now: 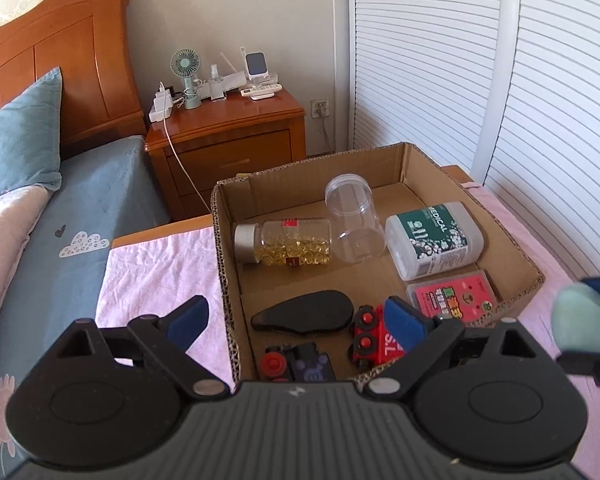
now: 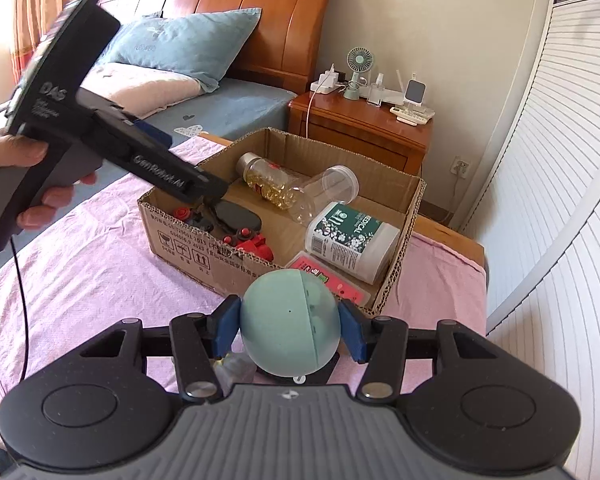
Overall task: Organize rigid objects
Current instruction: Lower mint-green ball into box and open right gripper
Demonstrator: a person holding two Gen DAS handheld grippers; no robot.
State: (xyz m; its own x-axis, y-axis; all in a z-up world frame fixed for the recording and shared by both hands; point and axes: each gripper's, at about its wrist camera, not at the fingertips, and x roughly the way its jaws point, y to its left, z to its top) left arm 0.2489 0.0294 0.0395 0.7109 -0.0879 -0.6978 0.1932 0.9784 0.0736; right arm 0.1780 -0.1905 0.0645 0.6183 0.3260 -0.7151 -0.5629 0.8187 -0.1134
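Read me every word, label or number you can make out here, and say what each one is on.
"MEDICAL": white bottle, green label.
"S.L": red toy train.
"GenRobot.AI": left gripper, on its arm.
"DAS": left gripper's body; smaller print below it unreadable.
Pink card box: characters too blurred.
Cardboard box: printed numbers and handling symbols, too small.

Bright daytime room, round bendy pictures

Sunlight fills both views and looks brightest near the red curtain (image 2: pixel 28 4) at the top left of the right view. The nightstand (image 1: pixel 236 116) top shines with glare. Straight slats on the white closet door (image 1: pixel 440 60) curve near the edges, and the corners go dark. The green ball (image 1: pixel 582 316) looks blurry in the left view.
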